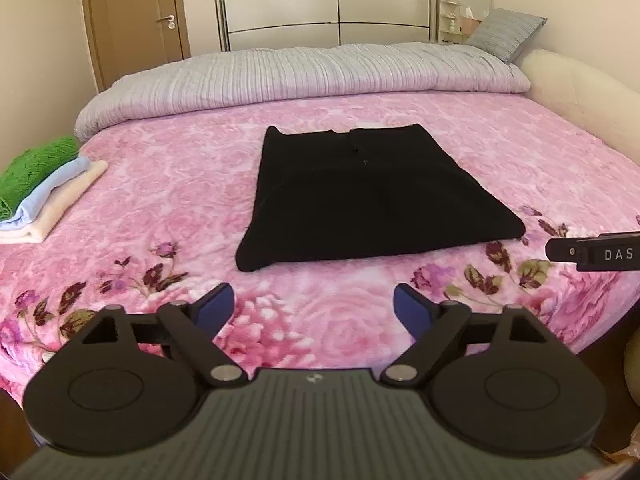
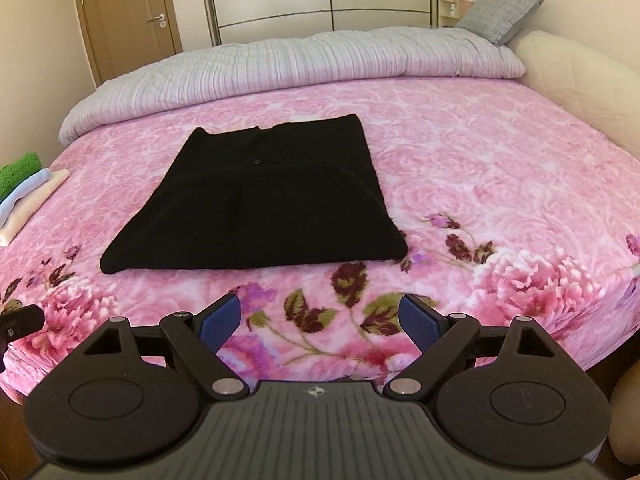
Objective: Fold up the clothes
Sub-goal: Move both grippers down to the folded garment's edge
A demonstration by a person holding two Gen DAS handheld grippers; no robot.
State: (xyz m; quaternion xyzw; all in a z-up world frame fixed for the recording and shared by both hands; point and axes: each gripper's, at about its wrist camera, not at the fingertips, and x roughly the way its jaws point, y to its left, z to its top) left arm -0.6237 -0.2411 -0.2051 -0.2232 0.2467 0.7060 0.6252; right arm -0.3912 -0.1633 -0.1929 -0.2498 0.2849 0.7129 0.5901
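The left tongs (image 1: pixel 314 306) are hanging over the near edge of the bed with their blue pads (image 1: pixel 214 308) spread wide apart and nothing between them, and the right tongs (image 2: pixel 320 316) are hovering just alongside, likewise standing wide open with empty blue pads (image 2: pixel 418 322). Both are sitting clear of the cloth, pointing across the bed toward the far wall. Under them the pink floral blanket (image 1: pixel 168 184) is covering the mattress, its darker flower-and-leaf border running along the near edge. A little beyond the tongs, the black garment (image 1: pixel 360 196) is lying flat on the blanket near the middle of the bed, folded into a neat, roughly square shape, with a small button showing near its far edge; in the right wrist view the same black garment (image 2: pixel 264 200) is sitting slightly to the left of centre. Off to the left, near the side of the bed, a small stack of folded clothes (image 1: pixel 44 196) is resting well apart from the black piece: green on top, pale blue beneath it, cream at the bottom. Farther back a striped grey duvet (image 1: pixel 304 74) is lying rolled across the bed, a grey pillow (image 1: pixel 506 34) is leaning at the far right corner, and a wooden door (image 1: pixel 136 24) and pale wardrobe (image 1: pixel 324 0) are standing behind.
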